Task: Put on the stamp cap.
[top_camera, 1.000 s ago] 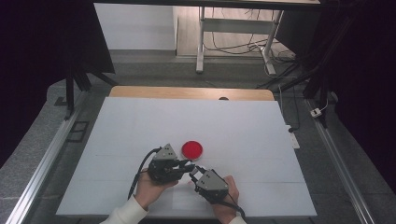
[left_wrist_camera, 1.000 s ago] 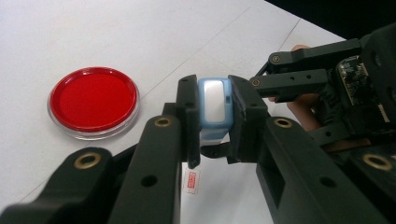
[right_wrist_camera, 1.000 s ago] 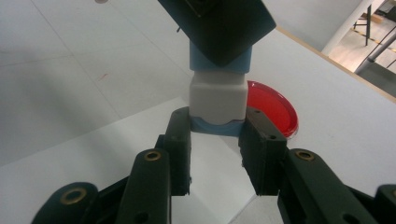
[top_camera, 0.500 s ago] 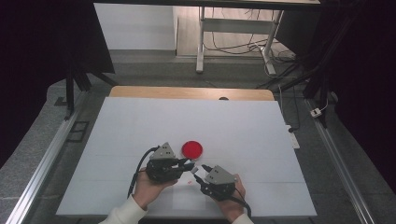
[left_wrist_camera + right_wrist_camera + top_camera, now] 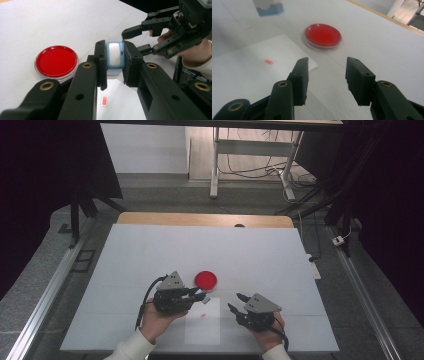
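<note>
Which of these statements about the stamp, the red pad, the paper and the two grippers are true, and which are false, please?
1. The left gripper is shut on the stamp. True.
2. The right gripper holds the red pad. False: its jaws stand open with nothing between them, having just been opening, and the pad lies on the table beyond them.
3. A small red mark shows on the paper. True.
4. The pad sits on the paper. False: it rests on the table just past the sheet's far edge.
5. The two grippers touch each other. False: in the high view they are apart, the left gripper over the paper's left side, the right one to the sheet's right.
</note>
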Tool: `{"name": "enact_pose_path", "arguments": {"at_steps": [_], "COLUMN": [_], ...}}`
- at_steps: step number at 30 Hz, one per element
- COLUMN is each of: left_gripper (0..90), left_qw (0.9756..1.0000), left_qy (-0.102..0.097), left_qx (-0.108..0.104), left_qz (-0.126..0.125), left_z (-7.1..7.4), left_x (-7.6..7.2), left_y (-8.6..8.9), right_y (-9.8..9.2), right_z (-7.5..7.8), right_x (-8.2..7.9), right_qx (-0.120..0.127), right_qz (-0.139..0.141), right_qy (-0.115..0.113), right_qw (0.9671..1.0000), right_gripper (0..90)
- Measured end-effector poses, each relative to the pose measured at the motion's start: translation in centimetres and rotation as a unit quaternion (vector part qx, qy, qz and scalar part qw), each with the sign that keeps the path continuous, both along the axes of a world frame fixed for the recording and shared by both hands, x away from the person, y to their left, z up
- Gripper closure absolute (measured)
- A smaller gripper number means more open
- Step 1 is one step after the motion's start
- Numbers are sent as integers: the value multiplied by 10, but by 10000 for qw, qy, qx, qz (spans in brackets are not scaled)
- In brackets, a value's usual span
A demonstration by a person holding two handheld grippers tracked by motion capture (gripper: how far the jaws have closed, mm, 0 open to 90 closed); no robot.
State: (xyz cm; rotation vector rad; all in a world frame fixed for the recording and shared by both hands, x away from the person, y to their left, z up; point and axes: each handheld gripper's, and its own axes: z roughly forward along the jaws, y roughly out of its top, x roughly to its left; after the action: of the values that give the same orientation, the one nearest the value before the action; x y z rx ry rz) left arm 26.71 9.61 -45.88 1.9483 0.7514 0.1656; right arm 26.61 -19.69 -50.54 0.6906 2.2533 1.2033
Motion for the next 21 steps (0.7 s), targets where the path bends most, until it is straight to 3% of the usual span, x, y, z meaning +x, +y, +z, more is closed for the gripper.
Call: {"name": "enact_pose_path", "arguments": {"at_steps": [15,21], "left_gripper": [750,750], "left_qw": [9998,9994], "left_qy": [-147,-292], "left_qx": [1,60], "left_qz": [118,182], "left_z": [6,10], "left_x": [2,3], "left_y": [12,18], "right_y": [-68,-90], "right_z": [0,0], "right_x": [0,-4], "right_qx": [40,59], "right_qz": [-477,-633], "right_qy": [118,165], "right_qw": [9988,9978], "right_gripper": [515,512]}}
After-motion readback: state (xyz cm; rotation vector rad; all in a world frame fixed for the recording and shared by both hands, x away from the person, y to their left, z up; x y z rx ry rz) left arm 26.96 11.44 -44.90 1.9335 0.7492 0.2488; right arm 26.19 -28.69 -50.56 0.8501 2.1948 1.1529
